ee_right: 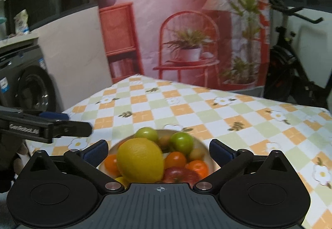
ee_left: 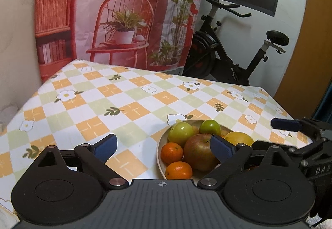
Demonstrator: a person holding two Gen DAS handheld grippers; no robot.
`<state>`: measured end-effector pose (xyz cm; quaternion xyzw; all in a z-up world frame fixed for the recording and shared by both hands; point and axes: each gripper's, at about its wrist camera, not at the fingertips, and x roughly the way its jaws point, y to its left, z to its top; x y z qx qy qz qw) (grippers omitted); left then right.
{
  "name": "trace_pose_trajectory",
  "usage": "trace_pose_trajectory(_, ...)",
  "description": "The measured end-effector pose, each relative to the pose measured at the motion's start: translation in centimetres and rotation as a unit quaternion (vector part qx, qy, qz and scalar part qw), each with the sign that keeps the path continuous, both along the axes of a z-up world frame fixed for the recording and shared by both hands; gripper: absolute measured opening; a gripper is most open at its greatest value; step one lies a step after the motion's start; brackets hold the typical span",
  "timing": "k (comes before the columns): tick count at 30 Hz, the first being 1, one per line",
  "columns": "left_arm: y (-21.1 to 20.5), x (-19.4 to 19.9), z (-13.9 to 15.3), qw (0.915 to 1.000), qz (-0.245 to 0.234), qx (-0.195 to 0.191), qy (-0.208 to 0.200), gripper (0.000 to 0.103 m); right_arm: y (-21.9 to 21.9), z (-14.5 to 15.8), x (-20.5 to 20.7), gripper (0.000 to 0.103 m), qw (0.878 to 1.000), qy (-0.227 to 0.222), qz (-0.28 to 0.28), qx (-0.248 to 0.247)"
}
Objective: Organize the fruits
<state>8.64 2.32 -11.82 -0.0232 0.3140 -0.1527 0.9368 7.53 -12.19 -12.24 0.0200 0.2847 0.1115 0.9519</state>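
The right gripper (ee_right: pixel 158 151) hangs with fingers (ee_right: pixel 221 154) spread above a fruit-filled bowl (ee_right: pixel 208 151), lemon (ee_right: pixel 140 160) nearest.

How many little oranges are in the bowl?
3 show. In the right wrist view one small orange lies left of the big lemon, one just right of it, and one further right near the bowl rim. More may hide underneath.

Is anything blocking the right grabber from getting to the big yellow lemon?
Nothing visible is. The right gripper is open with the lemon right ahead between its fingers, on top of the pile in the bowl. The left gripper is off to the side.
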Motion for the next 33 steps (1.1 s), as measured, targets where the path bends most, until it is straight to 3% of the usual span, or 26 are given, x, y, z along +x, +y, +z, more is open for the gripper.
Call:
trace_pose_trajectory(11, -0.1, -2.8, 4.6, 0.9986, 0.002, 0.013, -0.051, 0.098, -3.3, 4.0, -3.6, 0.103, 0.997, -0.024, -0.074, 0.013)
trace_pose_trajectory(18, -1.0, -5.1, 7.3, 0.9941, 0.016, 0.051, -0.095, 0.098, -4.2, 6.9, -5.5, 0.103, 0.995, -0.028, -0.096, 0.019)
trace_pose_trajectory(33, -1.4, -5.5, 9.3, 0.9946, 0.021, 0.053, -0.086, 0.098, -3.4, 10.1, -6.6, 0.103, 0.993, -0.029, -0.116, -0.015)
